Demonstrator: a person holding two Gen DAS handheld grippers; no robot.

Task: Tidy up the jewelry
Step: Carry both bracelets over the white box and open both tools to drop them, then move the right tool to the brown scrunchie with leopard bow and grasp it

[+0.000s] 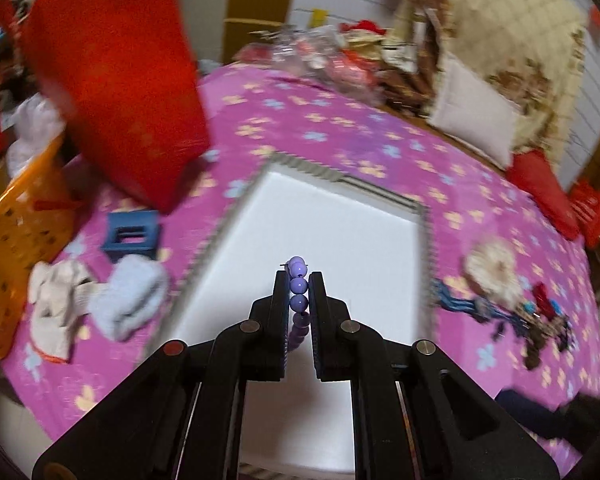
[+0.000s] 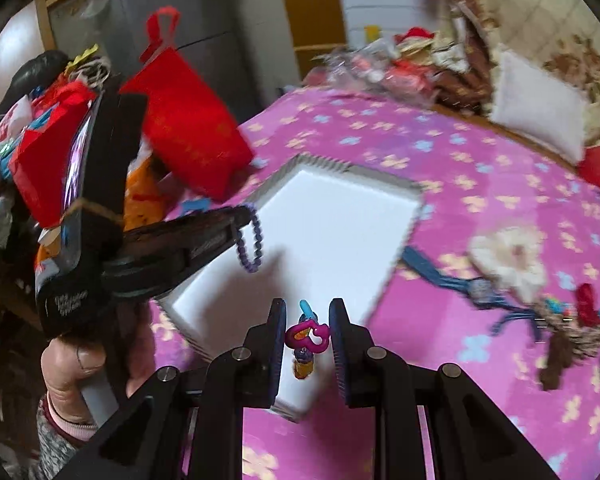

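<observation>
My left gripper (image 1: pixel 299 278) is shut on a purple bead bracelet (image 1: pixel 299 284), held above a white rectangular tray (image 1: pixel 332 216) with a ridged grey rim. In the right wrist view the left gripper (image 2: pixel 239 218) reaches in from the left, and the bracelet (image 2: pixel 251 246) dangles from it over the tray (image 2: pixel 340 216). My right gripper (image 2: pixel 306 307) is shut on a pink heart-shaped charm (image 2: pixel 308 336) with blue and orange pieces attached, above the tray's near corner. A tangled pile of jewelry (image 2: pixel 560 316) (image 1: pixel 540 316) lies to the right on the pink flowered cloth.
A red bag (image 1: pixel 112 80) leans at the tray's far left. A blue box (image 1: pixel 132 236), rolled socks (image 1: pixel 128 296) and an orange basket (image 1: pixel 12 240) lie left of the tray. A white fabric flower (image 2: pixel 508 260) sits by the pile. Clutter and cushions (image 1: pixel 472 116) line the far edge.
</observation>
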